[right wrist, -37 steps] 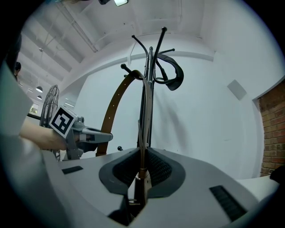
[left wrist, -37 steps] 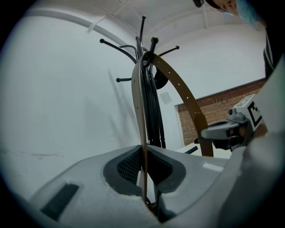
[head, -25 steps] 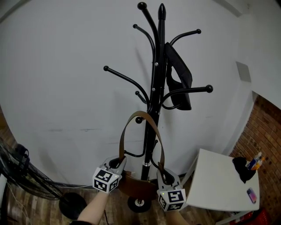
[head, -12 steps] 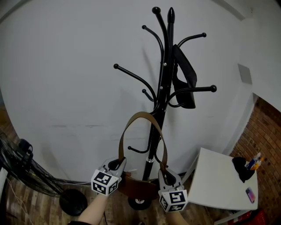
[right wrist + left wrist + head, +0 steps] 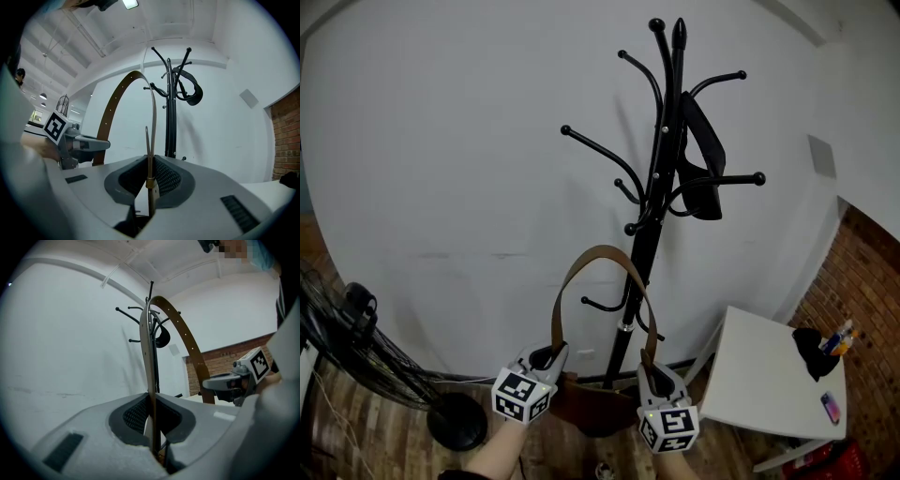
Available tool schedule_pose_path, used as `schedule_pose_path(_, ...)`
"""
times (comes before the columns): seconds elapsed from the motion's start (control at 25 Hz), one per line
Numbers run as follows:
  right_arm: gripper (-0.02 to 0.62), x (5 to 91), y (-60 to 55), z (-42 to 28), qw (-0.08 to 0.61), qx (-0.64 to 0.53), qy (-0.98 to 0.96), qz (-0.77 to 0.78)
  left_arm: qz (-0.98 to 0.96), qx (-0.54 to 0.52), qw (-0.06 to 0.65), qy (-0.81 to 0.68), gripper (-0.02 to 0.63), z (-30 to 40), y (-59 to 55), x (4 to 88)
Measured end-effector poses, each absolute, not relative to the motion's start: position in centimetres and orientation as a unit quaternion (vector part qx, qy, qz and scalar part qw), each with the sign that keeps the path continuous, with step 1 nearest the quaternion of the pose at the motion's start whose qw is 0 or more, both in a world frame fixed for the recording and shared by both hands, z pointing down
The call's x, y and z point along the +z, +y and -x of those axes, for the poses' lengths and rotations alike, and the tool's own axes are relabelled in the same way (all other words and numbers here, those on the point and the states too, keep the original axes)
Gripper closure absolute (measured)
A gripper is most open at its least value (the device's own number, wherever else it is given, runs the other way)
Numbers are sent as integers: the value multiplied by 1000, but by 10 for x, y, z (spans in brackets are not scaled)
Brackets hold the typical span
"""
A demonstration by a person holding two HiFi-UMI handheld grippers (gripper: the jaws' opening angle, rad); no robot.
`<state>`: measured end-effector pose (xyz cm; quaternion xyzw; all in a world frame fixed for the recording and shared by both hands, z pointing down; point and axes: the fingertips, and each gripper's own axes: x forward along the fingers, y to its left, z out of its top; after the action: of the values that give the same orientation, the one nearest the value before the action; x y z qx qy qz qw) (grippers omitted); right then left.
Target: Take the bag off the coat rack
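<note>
Background: white wall [image 5: 441, 141]; white table [image 5: 759, 375] at right.
Coat rack [image 5: 661, 187]: black, upright before the wall.
Bag [image 5: 591, 408]: brown, low in front of the rack; its strap [image 5: 600, 253] arches up, apart from the hooks.
Left gripper [image 5: 546, 361]: jaws clamped on the strap's left end.
Right gripper [image 5: 649, 375]: jaws clamped on the strap's right end.

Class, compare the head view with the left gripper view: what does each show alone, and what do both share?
Only the head view shows the floor fan and the phone on the white table. Only the left gripper view shows the left gripper clamped on the strap edge-on, plus the ceiling. Both show the coat rack, the black item hung on it, the arched strap and the right gripper.
</note>
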<state>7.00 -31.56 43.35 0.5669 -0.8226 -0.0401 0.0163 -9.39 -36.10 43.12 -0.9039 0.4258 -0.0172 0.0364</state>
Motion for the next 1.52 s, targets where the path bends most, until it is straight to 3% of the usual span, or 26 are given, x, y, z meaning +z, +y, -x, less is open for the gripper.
schedule_pose_path(1.52, 558, 519, -208, -48, 57, 35, -793, -606, 919, -54, -33, 389, 592, 117, -239, 519)
